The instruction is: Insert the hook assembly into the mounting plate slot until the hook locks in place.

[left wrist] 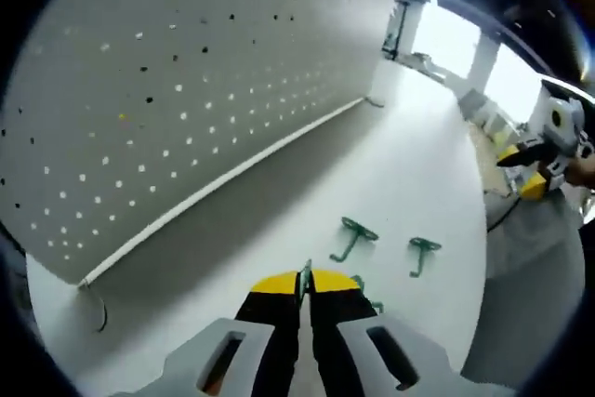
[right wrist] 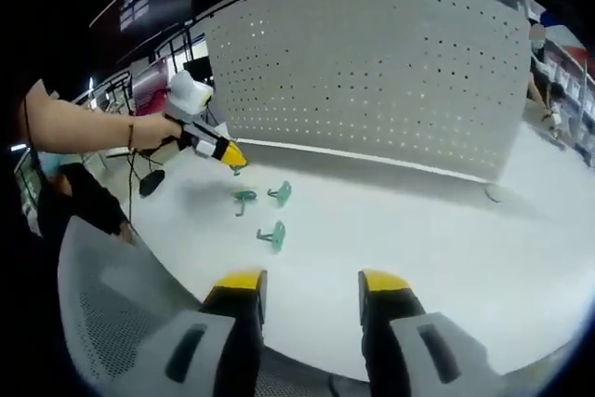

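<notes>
My left gripper point(left wrist: 304, 297) has its jaws clamped on 1 green hook point(left wrist: 304, 282), held above the white table point(left wrist: 409, 174) in front of the upright pegboard point(left wrist: 186, 90). My right gripper point(right wrist: 311, 290) hangs with jaws apart and nothing between them, over the table's near edge. 3 more hooks point(right wrist: 273, 234) lie loose on the table between me and the pegboard, and a grey mesh chair back point(right wrist: 112, 313) stands just by my right jaws.

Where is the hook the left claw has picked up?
In the left gripper view the hook sits pinched between the left claw tips, above the white table, near two loose hooks.
</notes>
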`<state>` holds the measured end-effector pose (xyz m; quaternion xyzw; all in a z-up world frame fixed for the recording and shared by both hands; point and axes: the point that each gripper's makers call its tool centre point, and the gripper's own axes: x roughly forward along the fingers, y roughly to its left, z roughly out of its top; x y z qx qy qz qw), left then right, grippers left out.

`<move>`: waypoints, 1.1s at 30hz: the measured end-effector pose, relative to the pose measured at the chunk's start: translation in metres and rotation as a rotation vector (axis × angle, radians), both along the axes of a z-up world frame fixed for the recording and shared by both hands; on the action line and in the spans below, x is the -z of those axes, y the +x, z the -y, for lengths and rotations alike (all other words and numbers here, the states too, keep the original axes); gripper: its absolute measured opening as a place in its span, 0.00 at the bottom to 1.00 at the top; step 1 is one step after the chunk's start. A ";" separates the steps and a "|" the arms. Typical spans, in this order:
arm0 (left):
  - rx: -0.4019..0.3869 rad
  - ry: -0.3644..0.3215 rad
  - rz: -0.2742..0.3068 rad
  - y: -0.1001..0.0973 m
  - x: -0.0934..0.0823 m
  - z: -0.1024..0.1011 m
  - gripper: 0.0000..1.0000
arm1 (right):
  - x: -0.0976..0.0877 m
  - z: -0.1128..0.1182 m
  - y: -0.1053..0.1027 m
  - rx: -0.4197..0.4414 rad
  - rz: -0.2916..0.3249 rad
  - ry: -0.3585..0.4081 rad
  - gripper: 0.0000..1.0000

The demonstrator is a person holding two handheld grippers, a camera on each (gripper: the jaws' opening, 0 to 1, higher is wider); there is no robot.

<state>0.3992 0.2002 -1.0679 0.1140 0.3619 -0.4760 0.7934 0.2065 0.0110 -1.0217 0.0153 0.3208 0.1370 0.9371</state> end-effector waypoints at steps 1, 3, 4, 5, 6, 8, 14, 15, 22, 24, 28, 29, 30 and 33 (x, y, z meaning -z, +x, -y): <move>-0.008 -0.017 0.003 -0.001 -0.006 0.001 0.02 | -0.003 0.000 0.002 0.003 0.006 0.007 0.37; -0.026 -0.047 0.002 -0.004 -0.016 0.002 0.02 | -0.008 -0.003 0.006 -0.001 0.017 0.013 0.37; -0.035 -0.058 0.001 -0.005 -0.019 0.002 0.02 | -0.010 -0.005 0.007 -0.004 0.023 0.015 0.37; -0.046 -0.074 0.001 -0.007 -0.025 0.002 0.02 | -0.013 -0.008 0.010 -0.012 0.031 0.018 0.37; -0.054 -0.087 -0.004 -0.008 -0.028 0.003 0.02 | -0.015 -0.010 0.011 -0.015 0.038 0.022 0.37; -0.085 -0.133 -0.029 -0.013 -0.036 0.006 0.02 | -0.022 -0.016 0.016 -0.020 0.058 0.036 0.37; -0.143 -0.212 -0.053 -0.029 -0.056 0.016 0.02 | -0.034 -0.036 0.028 -0.013 0.079 0.132 0.38; -0.150 -0.225 -0.053 -0.031 -0.058 0.018 0.02 | -0.036 -0.039 0.029 -0.012 0.079 0.152 0.38; -0.224 -0.362 -0.083 -0.049 -0.083 0.033 0.02 | -0.054 -0.066 0.046 0.026 0.088 0.339 0.36; -0.261 -0.419 -0.122 -0.054 -0.089 0.035 0.02 | -0.059 -0.075 0.053 0.030 0.090 0.399 0.34; -0.278 -0.444 -0.135 -0.062 -0.093 0.038 0.02 | -0.067 -0.090 0.063 0.021 0.097 0.441 0.32; -0.282 -0.451 -0.137 -0.063 -0.094 0.039 0.02 | -0.069 -0.094 0.065 0.014 0.100 0.445 0.31; -0.285 -0.461 -0.141 -0.064 -0.095 0.040 0.02 | -0.072 -0.099 0.067 0.000 0.105 0.447 0.31; -0.302 -0.498 -0.136 -0.066 -0.105 0.042 0.02 | -0.076 -0.109 0.072 -0.022 0.114 0.448 0.29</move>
